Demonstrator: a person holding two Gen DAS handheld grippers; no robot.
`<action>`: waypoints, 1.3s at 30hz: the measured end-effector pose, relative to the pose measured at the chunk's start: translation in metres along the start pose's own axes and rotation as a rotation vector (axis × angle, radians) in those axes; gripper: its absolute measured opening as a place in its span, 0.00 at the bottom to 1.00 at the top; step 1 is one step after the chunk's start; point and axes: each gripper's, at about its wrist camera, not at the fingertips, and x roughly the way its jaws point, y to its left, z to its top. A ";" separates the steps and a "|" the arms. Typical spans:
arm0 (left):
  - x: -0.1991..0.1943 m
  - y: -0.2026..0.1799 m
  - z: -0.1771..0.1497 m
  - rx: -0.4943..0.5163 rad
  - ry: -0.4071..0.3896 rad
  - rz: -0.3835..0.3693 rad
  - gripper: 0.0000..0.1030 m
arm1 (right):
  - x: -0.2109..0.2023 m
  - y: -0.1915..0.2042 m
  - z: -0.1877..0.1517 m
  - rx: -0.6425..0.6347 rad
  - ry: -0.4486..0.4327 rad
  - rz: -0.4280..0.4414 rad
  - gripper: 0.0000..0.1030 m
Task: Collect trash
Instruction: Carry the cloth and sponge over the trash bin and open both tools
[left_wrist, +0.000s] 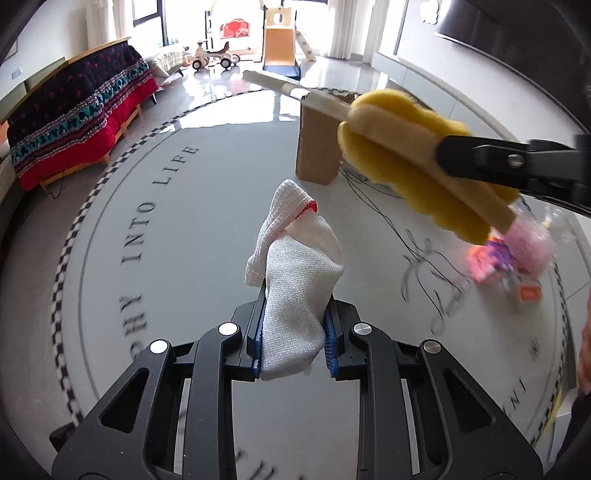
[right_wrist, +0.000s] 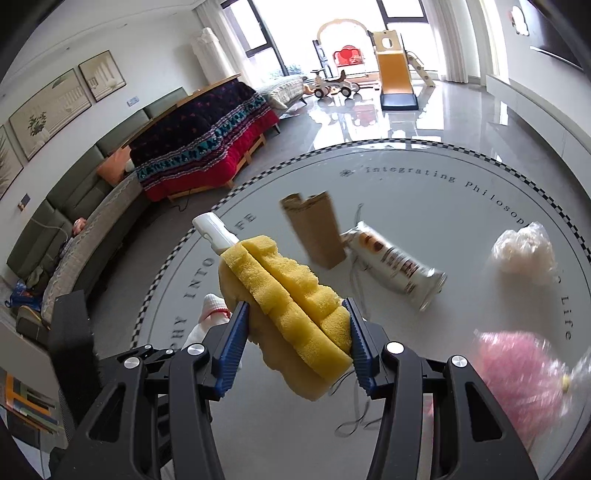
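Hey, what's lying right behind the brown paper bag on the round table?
A wrapped cylindrical packet lies on its side just behind the brown paper bag, with thin dark string beside it. The bag covers the packet's near end, so that part can't be seen.

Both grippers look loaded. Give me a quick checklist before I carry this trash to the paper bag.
1. Left gripper grip on the white knitted cloth: ok, pads press on both sides.
2. Right gripper grip on the yellow sponge brush with white handle: ok, clamped across the foam.
3. Brown paper bag upright with open mouth: ok, standing on the round white table.
4. Room inside the bag: cannot tell, interior hidden.
5. Trash left on the table: not ok; the foil tube wrapper, clear crumpled plastic bag and pink wrapped bundle remain.
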 end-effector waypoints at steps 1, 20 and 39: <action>-0.009 0.001 -0.006 -0.010 -0.013 -0.003 0.23 | -0.002 0.004 -0.002 -0.004 0.000 0.003 0.51; -0.121 0.057 -0.117 -0.128 -0.089 0.041 0.23 | -0.031 0.139 -0.076 -0.146 0.054 0.122 0.52; -0.194 0.165 -0.293 -0.459 -0.031 0.270 0.23 | 0.008 0.321 -0.195 -0.422 0.271 0.367 0.52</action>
